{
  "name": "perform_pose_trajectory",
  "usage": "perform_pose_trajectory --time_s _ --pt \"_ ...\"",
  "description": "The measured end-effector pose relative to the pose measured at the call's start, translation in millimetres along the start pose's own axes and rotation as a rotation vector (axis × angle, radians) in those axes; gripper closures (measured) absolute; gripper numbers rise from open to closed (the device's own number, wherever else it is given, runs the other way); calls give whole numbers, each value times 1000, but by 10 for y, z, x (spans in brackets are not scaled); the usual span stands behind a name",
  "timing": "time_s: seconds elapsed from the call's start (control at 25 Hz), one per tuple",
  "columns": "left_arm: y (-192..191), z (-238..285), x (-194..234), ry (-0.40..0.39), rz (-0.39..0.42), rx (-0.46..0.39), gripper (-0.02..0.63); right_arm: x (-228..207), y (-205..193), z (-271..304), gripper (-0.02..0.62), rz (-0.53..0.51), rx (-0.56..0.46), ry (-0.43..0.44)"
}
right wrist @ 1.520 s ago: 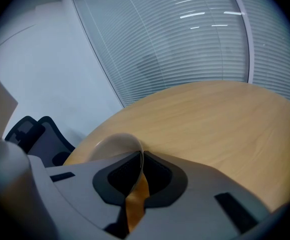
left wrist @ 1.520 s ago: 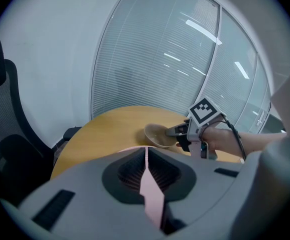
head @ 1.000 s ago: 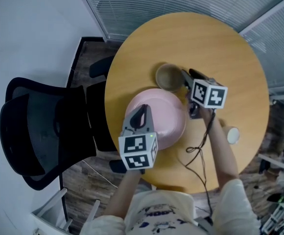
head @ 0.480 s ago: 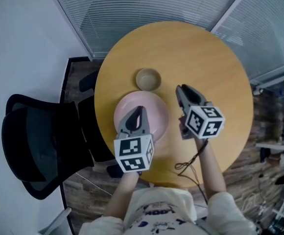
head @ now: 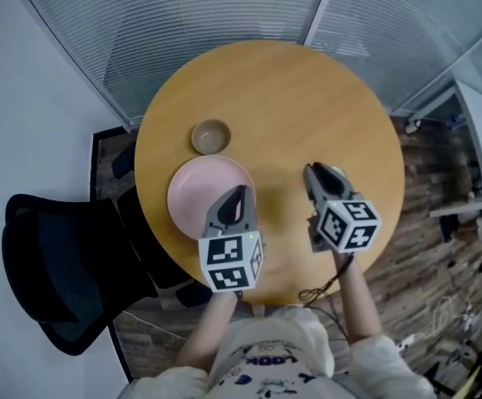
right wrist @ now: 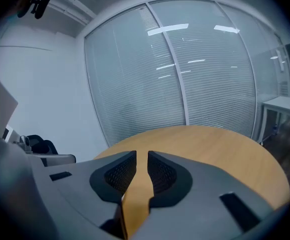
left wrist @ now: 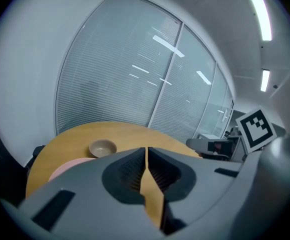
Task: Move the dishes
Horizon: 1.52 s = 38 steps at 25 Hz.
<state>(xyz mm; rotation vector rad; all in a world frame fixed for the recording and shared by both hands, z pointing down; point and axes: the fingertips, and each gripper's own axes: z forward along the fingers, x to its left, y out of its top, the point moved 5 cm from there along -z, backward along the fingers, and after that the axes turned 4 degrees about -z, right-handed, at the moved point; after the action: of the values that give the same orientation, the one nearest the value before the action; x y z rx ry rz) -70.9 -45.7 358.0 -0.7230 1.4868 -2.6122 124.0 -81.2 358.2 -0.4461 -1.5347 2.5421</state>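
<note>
Left tongs (head: 239, 196) shut, empty, above edge of pink plate (head: 199, 198). Right tongs (head: 317, 173) narrow, just closing, empty. Bowl (head: 210, 136) beside plate; chair (head: 50, 264) left of bench (head: 307, 98).

table (head: 307, 115): one, round, wood top
plate (head: 195, 191): one, pink, on the table
bowl (head: 210, 136): one, tan, on the table
dishes in all: two
chair (head: 50, 264): one, black
grippers: two, the left gripper (head: 240, 191) and the right gripper (head: 311, 169)
marker cubes: two, one per gripper, the left cube (head: 230, 262) and the right cube (head: 346, 224)
cable (head: 322, 283): one, under the right gripper
ceiling lights: two, the upper strip (left wrist: 261, 11) and the lower strip (left wrist: 265, 80), in the left gripper view
</note>
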Motion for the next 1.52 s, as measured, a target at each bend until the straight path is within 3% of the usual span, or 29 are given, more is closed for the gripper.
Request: perform_pose_trajectory --time_s 0.4,0.72,1.2,1.52 --pt "-319 155 -698 -22 32 37 588 -785 -310 -631 532 38 6 -50" --pt "-733 260 -1210 64 -6 53 588 -1460 -585 -866 531 -81 76 -36" --pt "-1096 483 -1523 165 -26 69 588 -1703 -990 -593 476 -253 153 141" --pt "-1313 644 -1592 170 -28 116 588 -1706 -1107 -383 468 -316 166 233"
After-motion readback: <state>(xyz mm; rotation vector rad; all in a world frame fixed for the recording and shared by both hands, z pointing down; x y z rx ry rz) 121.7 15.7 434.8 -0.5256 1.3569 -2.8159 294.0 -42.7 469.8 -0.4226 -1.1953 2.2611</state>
